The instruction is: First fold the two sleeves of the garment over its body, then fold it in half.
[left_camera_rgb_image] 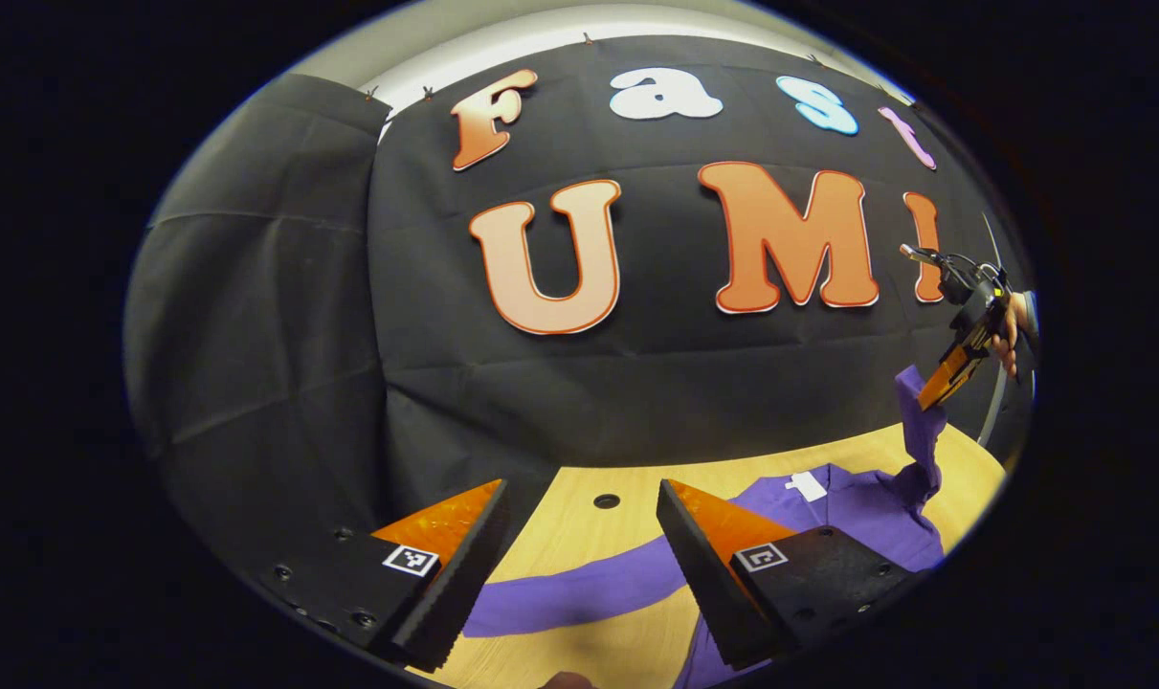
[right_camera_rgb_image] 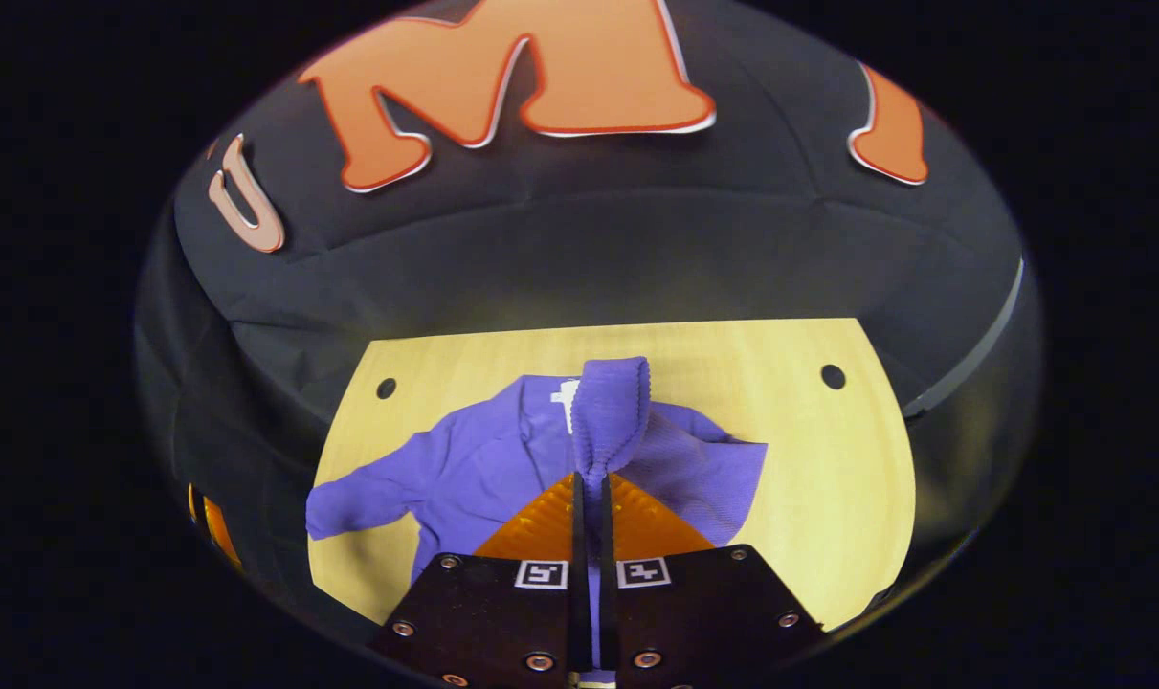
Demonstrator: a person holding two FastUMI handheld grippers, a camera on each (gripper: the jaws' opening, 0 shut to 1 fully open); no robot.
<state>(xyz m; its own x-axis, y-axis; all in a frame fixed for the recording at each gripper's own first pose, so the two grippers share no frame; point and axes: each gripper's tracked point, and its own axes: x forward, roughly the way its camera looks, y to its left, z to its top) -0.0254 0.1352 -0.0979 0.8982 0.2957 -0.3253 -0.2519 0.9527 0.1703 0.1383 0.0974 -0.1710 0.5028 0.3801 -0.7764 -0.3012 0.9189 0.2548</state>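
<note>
The purple garment point(right_camera_rgb_image: 502, 459) lies spread on the wooden desk point(right_camera_rgb_image: 828, 478), collar toward the far side, with a white tag point(right_camera_rgb_image: 566, 392) at the neck. The right tool point(right_camera_rgb_image: 589, 498) is pressed together on one sleeve point(right_camera_rgb_image: 612, 411), pinching the cloth between both fingers and holding it lifted above the body; in the left gripper view that tool point(left_camera_rgb_image: 933, 392) hangs at the far right with the sleeve point(left_camera_rgb_image: 924, 431) draping down from it. The left tool point(left_camera_rgb_image: 579, 536) is spread and holds nothing, hovering near the other sleeve point(left_camera_rgb_image: 579, 588), which lies flat across the desk.

The step in hand looks like the first sleeve fold. To do it well, I would carry the pinched sleeve across the chest, low and steady, so the shoulder does not drag along. Lay it flat before releasing, cuff inside the body's outline. The free tool could pin the body near the shoulder if the cloth starts to slide.
</note>
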